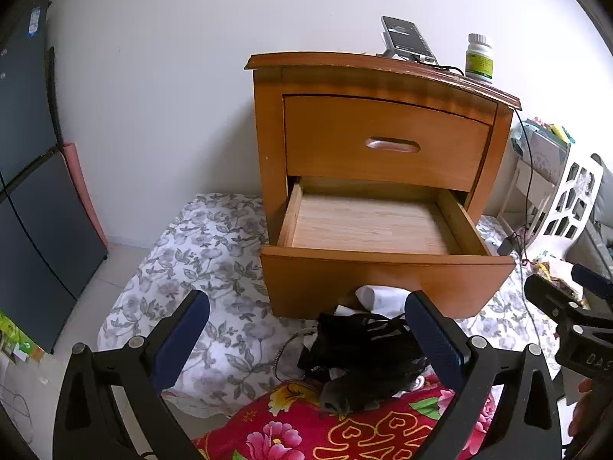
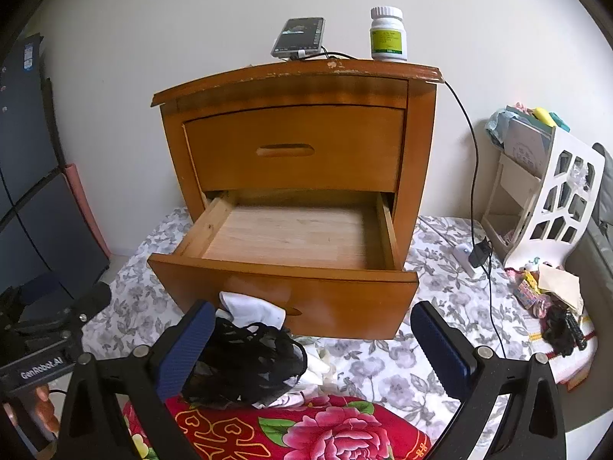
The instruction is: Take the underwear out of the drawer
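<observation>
A wooden nightstand's lower drawer (image 1: 383, 264) (image 2: 283, 287) is pulled out and its bare wood floor shows nothing inside. A heap of black underwear (image 1: 367, 356) (image 2: 249, 364) with white garments (image 1: 383, 295) (image 2: 256, 308) lies on the floor in front of the drawer, partly on a red flowered cloth (image 1: 345, 429) (image 2: 299, 433). My left gripper (image 1: 306, 345) is open just above the heap, its right finger over the pile's edge. My right gripper (image 2: 312, 352) is open too, with the black heap beside its left finger (image 2: 187, 349).
The upper drawer (image 1: 387, 142) is closed. A phone (image 2: 299, 36) and a pill bottle (image 2: 387, 34) stand on the nightstand top, with a cable (image 2: 475, 161) hanging to a plug. A white rack (image 2: 551, 195) and clutter are on the right; dark panels (image 1: 34, 176) lean on the left wall.
</observation>
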`<state>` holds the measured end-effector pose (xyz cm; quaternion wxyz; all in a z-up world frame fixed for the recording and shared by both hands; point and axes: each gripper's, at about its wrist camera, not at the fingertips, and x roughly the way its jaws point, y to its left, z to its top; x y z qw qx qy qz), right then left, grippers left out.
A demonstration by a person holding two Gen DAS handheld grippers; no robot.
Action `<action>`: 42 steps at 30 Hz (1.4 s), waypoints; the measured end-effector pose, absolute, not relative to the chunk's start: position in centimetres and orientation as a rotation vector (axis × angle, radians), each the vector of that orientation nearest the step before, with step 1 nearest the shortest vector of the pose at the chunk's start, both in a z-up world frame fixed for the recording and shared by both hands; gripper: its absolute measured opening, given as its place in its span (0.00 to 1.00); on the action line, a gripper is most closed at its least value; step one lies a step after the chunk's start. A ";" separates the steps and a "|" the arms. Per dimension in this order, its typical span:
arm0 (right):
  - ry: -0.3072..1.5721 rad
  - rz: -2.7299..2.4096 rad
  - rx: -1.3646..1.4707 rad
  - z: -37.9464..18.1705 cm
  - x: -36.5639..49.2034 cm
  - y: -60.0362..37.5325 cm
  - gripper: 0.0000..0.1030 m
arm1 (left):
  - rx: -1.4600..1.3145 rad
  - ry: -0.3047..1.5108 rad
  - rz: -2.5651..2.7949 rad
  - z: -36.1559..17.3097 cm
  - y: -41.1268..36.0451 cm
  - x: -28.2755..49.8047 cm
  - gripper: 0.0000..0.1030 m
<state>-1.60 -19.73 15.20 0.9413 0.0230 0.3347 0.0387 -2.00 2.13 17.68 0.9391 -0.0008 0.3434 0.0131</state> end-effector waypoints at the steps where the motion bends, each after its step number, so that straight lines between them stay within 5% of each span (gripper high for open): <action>1: 0.685 0.076 0.048 15.1 -1.6 -19.8 1.00 | -0.006 0.702 0.018 17.7 2.1 -2.0 0.99; 42: 0.695 0.077 0.041 14.6 -1.5 -19.8 1.00 | 0.034 0.742 0.056 17.2 1.5 -1.9 0.99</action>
